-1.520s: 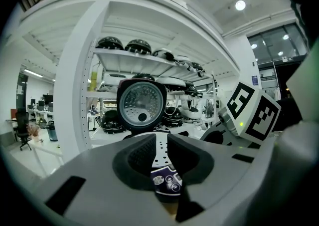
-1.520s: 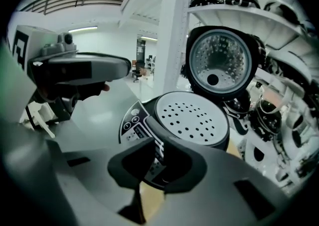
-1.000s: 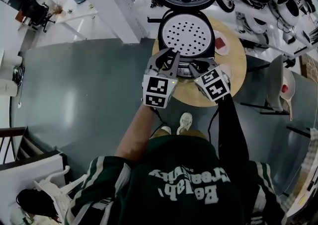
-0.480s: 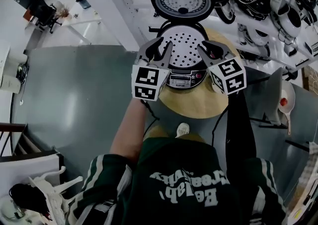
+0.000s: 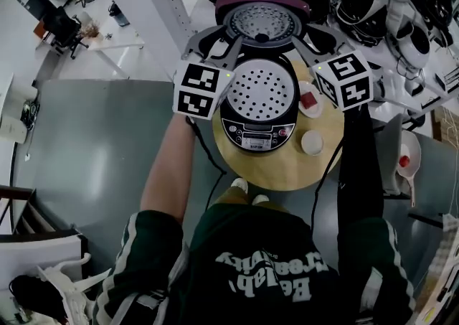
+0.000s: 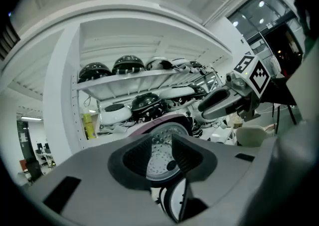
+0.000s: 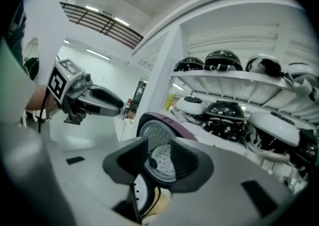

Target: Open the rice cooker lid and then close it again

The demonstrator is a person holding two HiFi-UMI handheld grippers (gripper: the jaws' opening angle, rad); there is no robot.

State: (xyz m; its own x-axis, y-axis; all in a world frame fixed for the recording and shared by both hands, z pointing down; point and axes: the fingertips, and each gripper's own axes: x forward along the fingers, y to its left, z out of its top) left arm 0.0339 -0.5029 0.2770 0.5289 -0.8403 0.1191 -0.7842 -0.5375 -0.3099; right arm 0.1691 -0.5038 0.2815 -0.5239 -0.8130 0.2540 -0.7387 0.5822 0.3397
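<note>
The rice cooker (image 5: pixel 259 105) stands on a round wooden table (image 5: pixel 287 173) with its purple-rimmed lid (image 5: pixel 262 21) raised upright at the back. A perforated tray covers the pot. My left gripper (image 5: pixel 214 42) hovers at the lid's left side and my right gripper (image 5: pixel 310 35) at its right side. Neither touches the lid. Both sets of jaws are opening with nothing between them. In the left gripper view the lid (image 6: pixel 160 151) shows beyond the left gripper (image 6: pixel 162 159). In the right gripper view the lid (image 7: pixel 158 142) shows beyond the right gripper (image 7: pixel 158 164).
A small red dish (image 5: pixel 310 98) and a white cup (image 5: pixel 313 143) sit on the table right of the cooker. Shelves (image 5: pixel 373 1) with several other rice cookers stand close behind. A white post (image 5: pixel 168 1) rises at the back left.
Both grippers have risen from the cooker's front edge to either side of the upright lid. Their jaws have spread wider.
</note>
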